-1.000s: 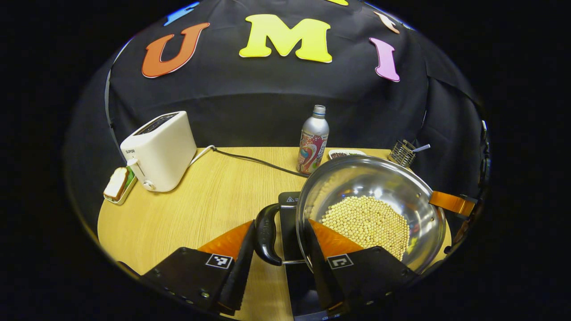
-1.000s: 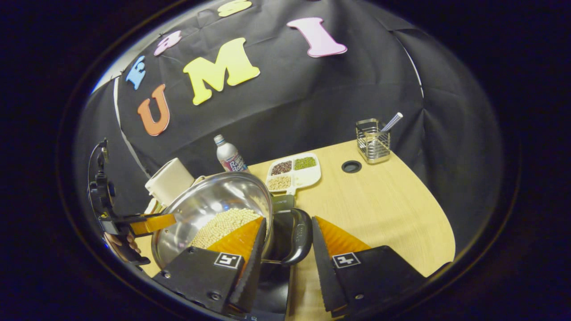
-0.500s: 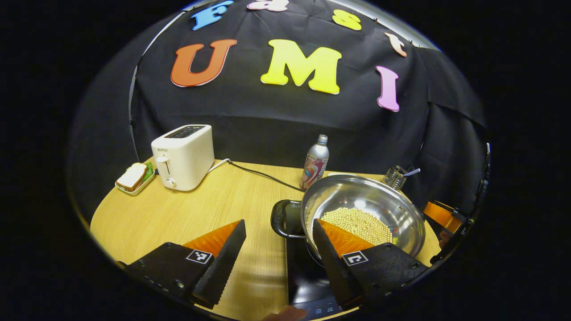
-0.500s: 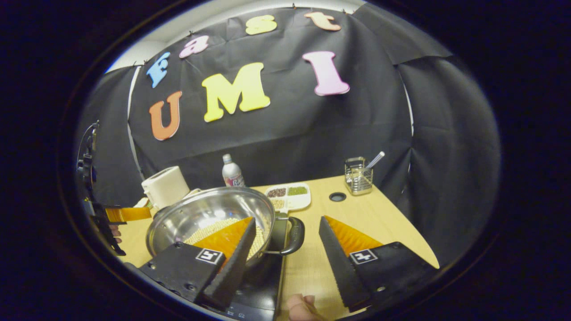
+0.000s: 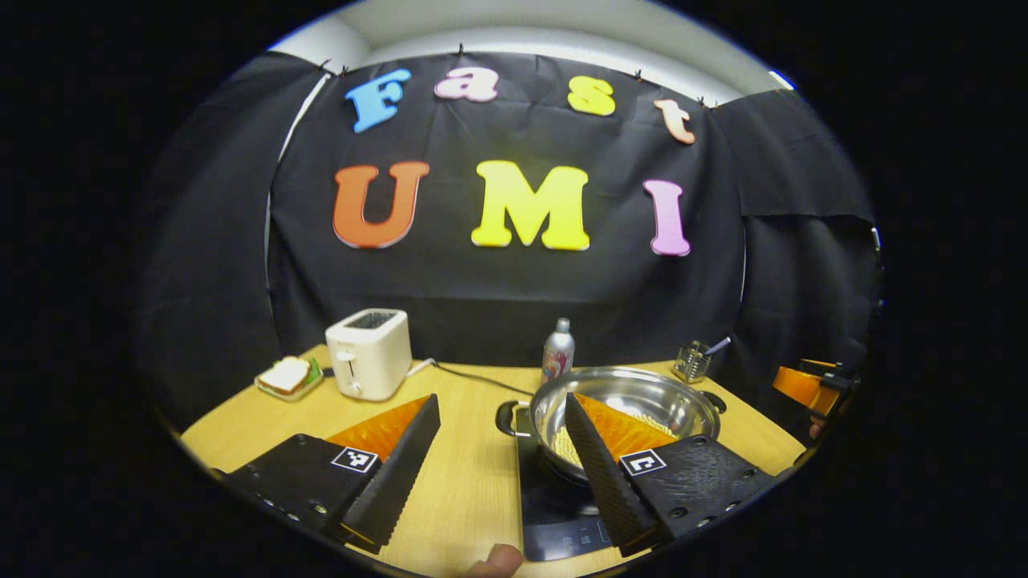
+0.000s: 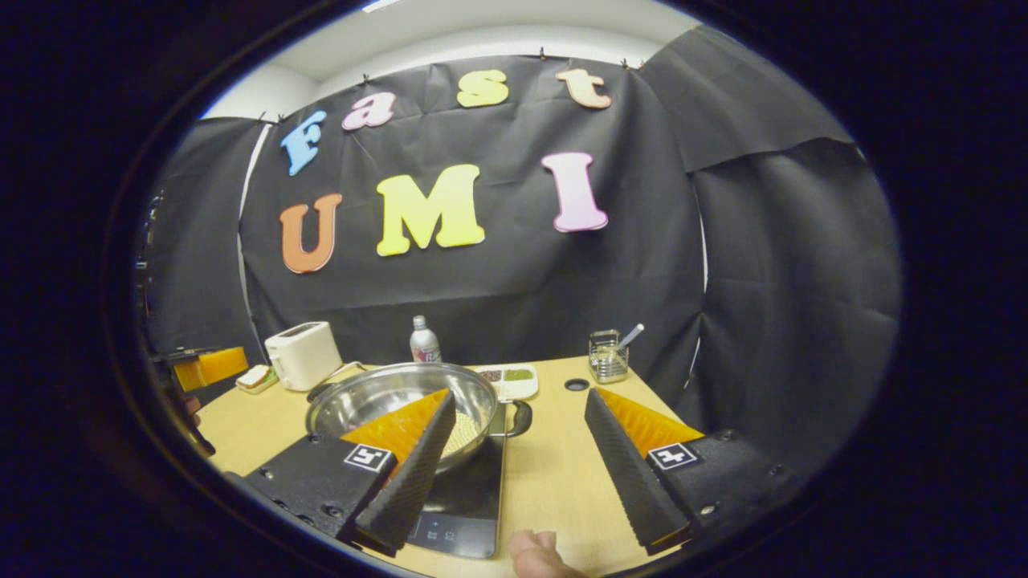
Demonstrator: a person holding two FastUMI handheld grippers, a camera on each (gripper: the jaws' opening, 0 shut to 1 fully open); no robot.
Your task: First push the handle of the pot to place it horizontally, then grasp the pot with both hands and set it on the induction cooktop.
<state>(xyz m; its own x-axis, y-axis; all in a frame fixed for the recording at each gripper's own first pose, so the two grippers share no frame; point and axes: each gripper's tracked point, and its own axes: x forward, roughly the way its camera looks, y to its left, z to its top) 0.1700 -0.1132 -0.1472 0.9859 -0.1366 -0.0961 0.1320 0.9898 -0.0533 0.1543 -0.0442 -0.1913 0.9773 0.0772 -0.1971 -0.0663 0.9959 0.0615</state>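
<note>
The pot is being borne by the induction cooktop, seemingly off-centre. Both the left gripper and right gripper are being held wide open, empty. A nudge could slide it off.

Pot on cooktop – toaster left, bottle behind.

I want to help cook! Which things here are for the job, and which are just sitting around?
For the job: pot with beans, induction cooktop.

Just sitting around: toaster, sandwich dish, bottle, bean tray, wire holder.
</note>
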